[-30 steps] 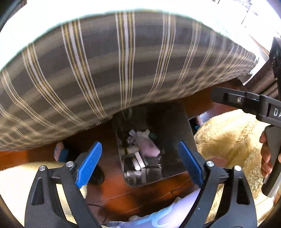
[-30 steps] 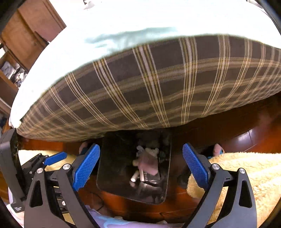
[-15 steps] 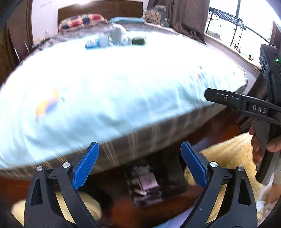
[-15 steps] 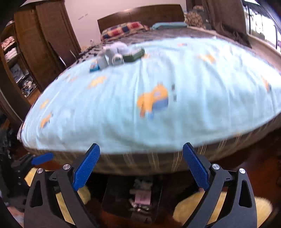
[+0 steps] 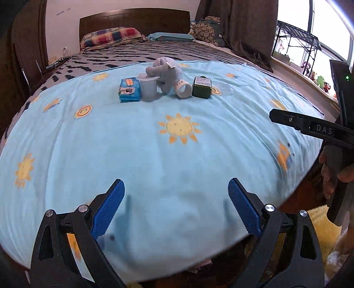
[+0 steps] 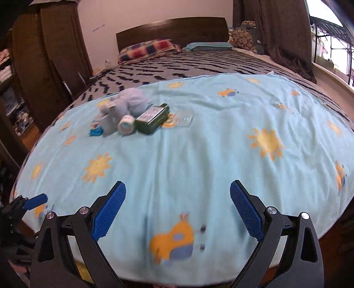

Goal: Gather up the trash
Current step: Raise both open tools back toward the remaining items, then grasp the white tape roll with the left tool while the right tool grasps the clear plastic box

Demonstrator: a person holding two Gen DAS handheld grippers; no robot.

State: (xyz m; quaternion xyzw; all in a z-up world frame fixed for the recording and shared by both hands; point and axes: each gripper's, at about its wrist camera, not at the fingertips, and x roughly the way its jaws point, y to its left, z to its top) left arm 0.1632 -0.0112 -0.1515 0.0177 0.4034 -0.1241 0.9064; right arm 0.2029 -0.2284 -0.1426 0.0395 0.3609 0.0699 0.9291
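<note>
Both views over the foot of a bed, light blue sheet (image 5: 177, 155) with sun prints spread across it.

Far left in the left wrist view: blue tissue pack (image 5: 130, 90), lying flat. Touching its right side, a translucent plastic cup (image 5: 148, 86), upright. Behind and just right of the cup, a grey plush toy (image 5: 164, 71), leaning over it. Next right, a white tape roll (image 5: 184, 88) on its side, up against the toy. Then a dark green box (image 5: 201, 87), just beside the roll. Last, a clear flat plastic lid (image 5: 224, 89), close to the box, hard to make out. All grouped mid-sheet, well away from both tools.

Same cluster in the right wrist view, upper left: tissue pack (image 6: 95, 130), cup (image 6: 108, 126), plush toy (image 6: 128, 103), tape roll (image 6: 126, 124), green box (image 6: 152, 118), clear lid (image 6: 183, 118).

Left gripper (image 5: 176, 203): released, blue pads (image 5: 108, 209) wide apart, nothing between, low over the near edge of the sheet. Right gripper (image 6: 178, 207): released too, pads (image 6: 245, 212) spread, nothing held, over the near sheet. Right tool's body also visible at right edge of left view, hand (image 5: 331, 172) on its grip.

Background: checked pillow (image 5: 110, 36) and dark headboard (image 5: 135, 21) at the far end, brown curtain (image 5: 247, 28), window (image 5: 314, 44) to the right.
</note>
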